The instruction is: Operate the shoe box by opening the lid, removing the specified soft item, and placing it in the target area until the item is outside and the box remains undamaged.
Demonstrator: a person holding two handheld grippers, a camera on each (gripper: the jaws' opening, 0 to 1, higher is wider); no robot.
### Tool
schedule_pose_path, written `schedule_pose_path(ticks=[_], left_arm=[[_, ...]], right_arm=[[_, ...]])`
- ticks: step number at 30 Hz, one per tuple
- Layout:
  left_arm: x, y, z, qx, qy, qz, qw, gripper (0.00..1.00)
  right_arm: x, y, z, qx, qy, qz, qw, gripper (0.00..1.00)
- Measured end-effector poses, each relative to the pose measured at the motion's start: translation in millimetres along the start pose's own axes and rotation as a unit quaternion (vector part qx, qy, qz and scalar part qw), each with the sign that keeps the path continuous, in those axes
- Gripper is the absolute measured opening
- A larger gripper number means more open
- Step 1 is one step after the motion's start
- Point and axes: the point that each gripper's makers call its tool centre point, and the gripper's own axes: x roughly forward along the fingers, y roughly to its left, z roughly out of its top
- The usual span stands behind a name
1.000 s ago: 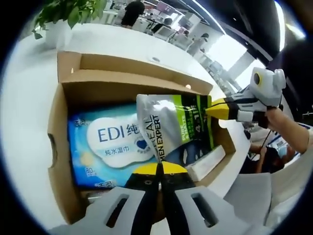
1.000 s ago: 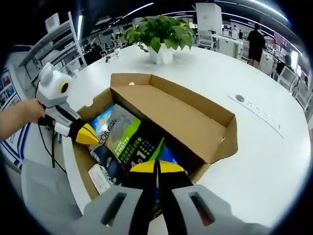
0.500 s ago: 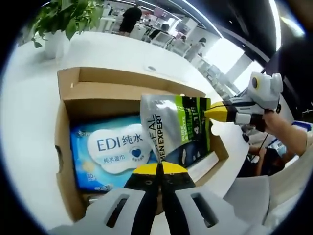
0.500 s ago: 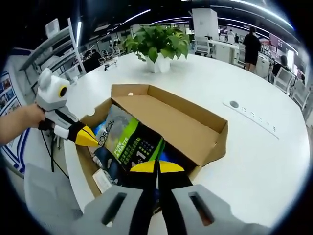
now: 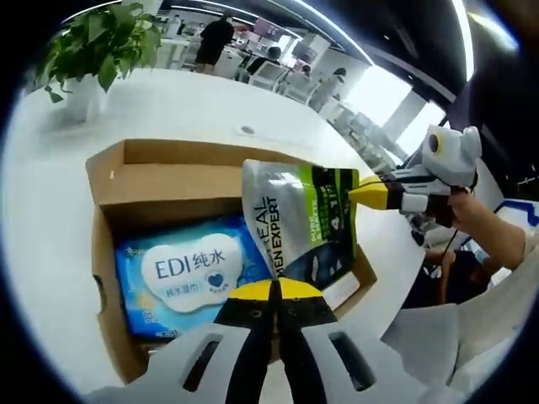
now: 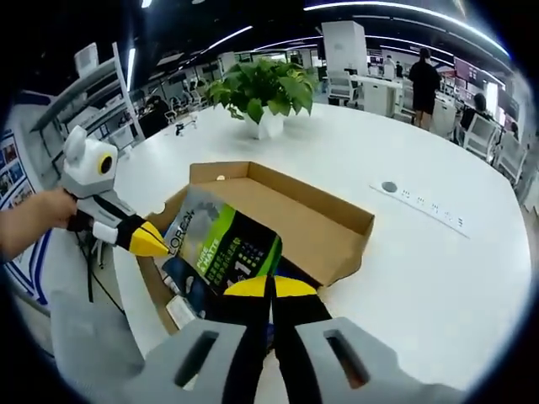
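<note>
White round table (image 6: 438,252) in a big open office had loads of bare room on all sides of the cardboard shoe box (image 5: 109,252), lid flap folded back. Left gripper (image 5: 274,290) was pinched tight on the bottom edge of the L'Oreal Men Expert pouch (image 5: 303,219); right gripper (image 6: 271,288) was clamped on the far edge of it too. So the pouch hung lifted between them above the box rim, over the blue EDI wet wipes pack (image 5: 185,273) lying flat inside. Potted plant (image 6: 265,88) stood well apart, near the table's far edge.
</note>
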Motion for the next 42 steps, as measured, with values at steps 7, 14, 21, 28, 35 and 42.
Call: schedule_pose_path(ticks=[7, 14, 21, 28, 35, 42], left_arm=[[6.9, -15.0, 4.6, 0.011, 0.001, -0.011, 0.9999, 0.00], [16.7, -33.9, 8.0, 0.024, 0.005, -0.021, 0.9995, 0.00], [28.0, -49.7, 9.5, 0.035, 0.009, -0.030, 0.9989, 0.00], [40.9, -64.2, 11.1, 0.046, 0.014, -0.036, 0.9982, 0.00], [54.5, -79.1, 10.9, 0.063, 0.023, -0.043, 0.9968, 0.00], [68.0, -91.3, 10.4, 0.076, 0.031, -0.045, 0.9957, 0.00]], right_arm=[[-14.7, -7.8, 2.6, -0.001, -0.005, -0.008, 1.0000, 0.00], [-29.9, -21.9, -0.1, 0.002, -0.007, -0.021, 0.9998, 0.00], [-41.4, -36.1, -7.3, 0.009, -0.006, -0.033, 0.9994, 0.00], [-52.2, -51.2, -15.7, 0.016, -0.003, -0.046, 0.9988, 0.00], [-62.7, -66.4, -26.5, 0.025, 0.001, -0.060, 0.9979, 0.00], [-70.6, -79.5, -36.5, 0.035, 0.006, -0.069, 0.9970, 0.00]])
